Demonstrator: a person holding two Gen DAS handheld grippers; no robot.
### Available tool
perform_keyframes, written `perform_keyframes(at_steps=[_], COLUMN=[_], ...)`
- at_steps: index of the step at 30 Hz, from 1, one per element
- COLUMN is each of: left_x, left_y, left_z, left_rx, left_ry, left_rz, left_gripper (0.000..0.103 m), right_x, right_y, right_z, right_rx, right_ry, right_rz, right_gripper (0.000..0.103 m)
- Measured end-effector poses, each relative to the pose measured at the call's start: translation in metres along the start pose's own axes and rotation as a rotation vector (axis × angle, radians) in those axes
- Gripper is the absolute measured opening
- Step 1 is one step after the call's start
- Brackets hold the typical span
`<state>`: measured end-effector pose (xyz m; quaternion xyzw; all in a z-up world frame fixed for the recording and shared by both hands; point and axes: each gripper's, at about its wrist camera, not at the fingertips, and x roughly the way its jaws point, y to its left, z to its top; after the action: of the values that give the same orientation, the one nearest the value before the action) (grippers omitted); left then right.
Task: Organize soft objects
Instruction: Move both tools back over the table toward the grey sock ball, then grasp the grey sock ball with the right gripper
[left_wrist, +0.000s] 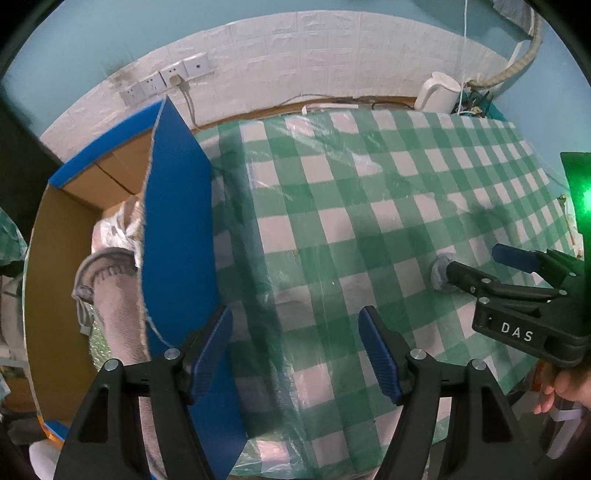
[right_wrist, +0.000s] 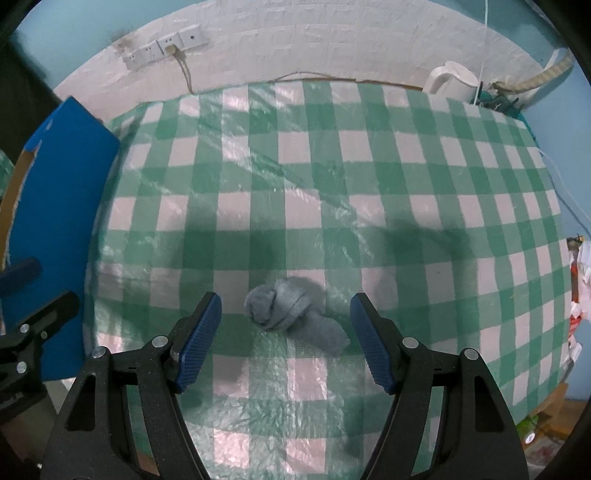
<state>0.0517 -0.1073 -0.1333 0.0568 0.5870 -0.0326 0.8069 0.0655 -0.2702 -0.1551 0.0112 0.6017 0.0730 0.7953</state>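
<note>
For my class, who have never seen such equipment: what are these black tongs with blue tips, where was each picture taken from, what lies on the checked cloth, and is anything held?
These are hand-held grippers, one in each of a person's hands, each carrying a wide-angle camera looking along its jaws. One picture comes from the left gripper, the other from the right gripper. Both stand open and hold nothing. On the green checked tablecloth lies a knotted blue-grey sock, in front of the right gripper's open jaws. Left of the table stands a blue cardboard box with pale soft items inside.

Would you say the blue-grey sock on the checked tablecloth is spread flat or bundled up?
Bundled up. The sock is knotted into a lump with one short end sticking out, lying on the tablecloth between the right gripper's open jaws, which are not touching it.
</note>
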Motion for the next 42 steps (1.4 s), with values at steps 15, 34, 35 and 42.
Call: perform_keyframes(at_steps=[15,34,35,42], left_x=[0.015,0.016,0.015,0.006], left_y=[-0.014,-0.021,-0.021,-0.013], left_z=[-0.007,-0.012,-0.011,-0.010], left_rx=[0.062,0.055,0.054,0.033], left_ry=[0.005,0.033,0.031,0.023], left_rz=[0.054,-0.007,-0.009,-0.031], left_gripper=[0.078,0.078,0.078,0.078], right_x=[0.040,0.020,0.016,-0.020], right_y=[0.006,0.011,0.013,0.025], right_z=[-0.005,-0.006,-0.005,0.004], right_rx=[-0.032,-0.041,-0.041,-0.051], right_ry=[0.043,0.016,0.010,-0.040], right_rz=[-0.039,-0.035,-0.032,-0.011], right_gripper=[0.072,0.042,0.042,0.042])
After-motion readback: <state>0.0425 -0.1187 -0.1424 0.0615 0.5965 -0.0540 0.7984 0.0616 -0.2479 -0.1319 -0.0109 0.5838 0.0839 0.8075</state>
